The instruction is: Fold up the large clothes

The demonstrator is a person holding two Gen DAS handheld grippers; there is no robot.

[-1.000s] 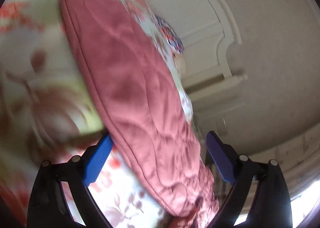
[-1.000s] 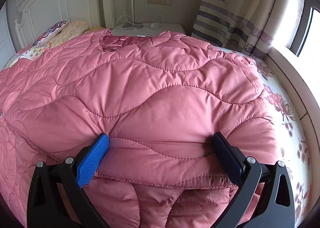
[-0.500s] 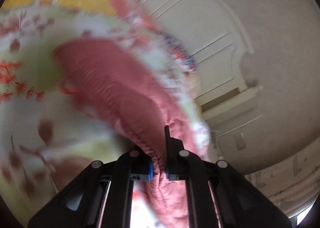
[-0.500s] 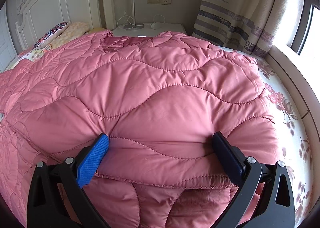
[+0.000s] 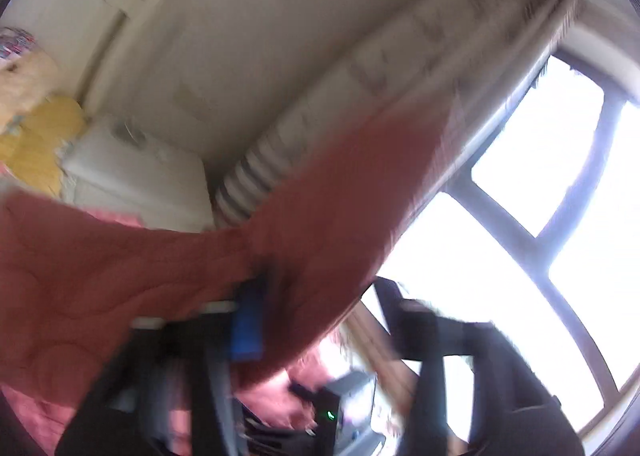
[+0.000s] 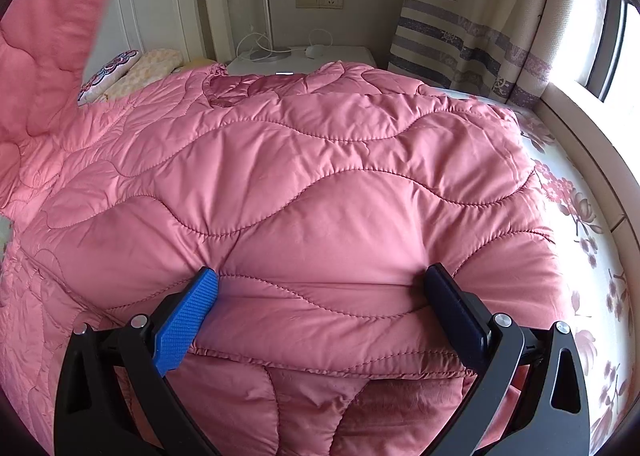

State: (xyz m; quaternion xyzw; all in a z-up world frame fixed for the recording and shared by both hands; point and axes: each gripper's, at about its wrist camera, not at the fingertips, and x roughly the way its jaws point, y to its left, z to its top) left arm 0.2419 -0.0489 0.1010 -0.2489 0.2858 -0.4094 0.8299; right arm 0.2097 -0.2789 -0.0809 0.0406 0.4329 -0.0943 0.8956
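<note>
While your left claw point(image 5: 260, 312) carries a lifted flap of the pink quilted padded garment point(image 6: 320, 196), keep the pull steady and bring that flap squarely over the body of the garment so the edges meet; in my judgement a skewed swing would leave a crooked fold. The left wrist view is heavily blurred: one blue pad shows against the red-pink fabric, and the fabric appears pinched there, so the claw looks closed on the garment, though the far finger is indistinct. Its camera points steeply upward, toward the wall and the bright paned window point(image 5: 540, 216), so that hand is raised and tilted back.

Your right claw point(image 6: 320, 292) is spread wide, both pads pressing into the near fold of the garment without pinching it. It sits low and level, facing the white wooden headboard point(image 6: 160, 4). Hold it there as an anchor.

The garment lies spread across the bed, between the headboard and your right claw, with the floral bedsheet point(image 6: 580, 236) exposed beside it toward the window. A raised flap shows at the headboard's left.
</note>
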